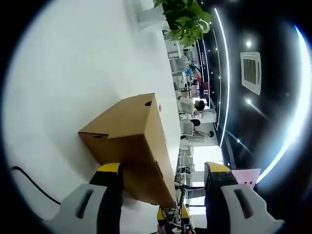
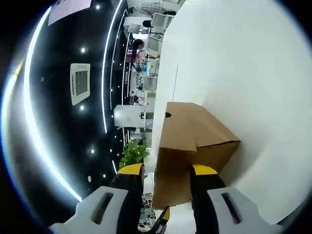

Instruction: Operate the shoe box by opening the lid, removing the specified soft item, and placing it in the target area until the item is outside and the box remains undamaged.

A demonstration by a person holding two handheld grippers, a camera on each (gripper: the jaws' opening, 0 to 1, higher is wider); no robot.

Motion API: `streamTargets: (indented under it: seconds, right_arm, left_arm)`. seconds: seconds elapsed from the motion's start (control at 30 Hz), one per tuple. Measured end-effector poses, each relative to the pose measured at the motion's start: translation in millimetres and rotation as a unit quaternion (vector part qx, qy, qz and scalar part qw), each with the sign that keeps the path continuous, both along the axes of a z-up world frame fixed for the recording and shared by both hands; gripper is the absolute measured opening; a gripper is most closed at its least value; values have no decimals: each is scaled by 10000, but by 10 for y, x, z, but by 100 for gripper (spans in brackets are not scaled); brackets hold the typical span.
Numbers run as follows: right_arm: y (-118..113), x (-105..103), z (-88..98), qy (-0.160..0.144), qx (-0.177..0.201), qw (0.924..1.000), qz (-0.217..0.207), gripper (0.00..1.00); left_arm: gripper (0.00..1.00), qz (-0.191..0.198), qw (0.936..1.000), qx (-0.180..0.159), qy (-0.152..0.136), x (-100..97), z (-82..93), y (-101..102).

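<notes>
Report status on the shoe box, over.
Left gripper open, jaws straddling the shoe box edge. Right gripper open, jaws astride the box's other end. Lid closed, box on white table. Black cable lies nearby.

one brown cardboard shoe box point(image 1: 134, 141) at centre frame in the left gripper view, lid shut, on one white bench point(image 1: 73, 73). one leafy potted plant point(image 1: 187, 18) at the upper middle. one square ceiling vent point(image 1: 251, 72) at the upper right. one black cable point(image 1: 29, 180) at the lower left. in the right gripper view, again one shoe box point(image 2: 192, 146), one plant point(image 2: 132, 153), one vent point(image 2: 80, 83).
</notes>
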State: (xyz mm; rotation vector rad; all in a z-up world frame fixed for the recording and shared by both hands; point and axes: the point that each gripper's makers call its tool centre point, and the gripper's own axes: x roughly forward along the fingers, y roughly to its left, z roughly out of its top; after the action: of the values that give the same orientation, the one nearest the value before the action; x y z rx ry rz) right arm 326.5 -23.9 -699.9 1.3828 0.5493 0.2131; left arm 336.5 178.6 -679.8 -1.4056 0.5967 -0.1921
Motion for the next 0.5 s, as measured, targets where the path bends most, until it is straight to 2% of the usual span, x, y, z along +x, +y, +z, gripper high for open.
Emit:
streamTargets:
  seconds: [0.1, 0.23, 0.43, 0.5]
  right_arm:
    - [42, -31, 36, -214, -324, 9989, 261, 40]
    - [67, -43, 54, -315, -592, 9967, 449, 43]
    - [124, -51, 86, -572, -1212, 9876, 822, 44]
    - [146, -70, 90, -652, -1503, 9814, 999, 43]
  left_arm:
    - [70, -124, 9998, 107, -64, -4, 15, -19]
    - [74, -170, 9997, 134, -119, 3, 32, -23]
    - [74, -231, 9994, 134, -199, 8, 73, -19]
    - [74, -268, 9992, 166, -237, 8, 88, -17]
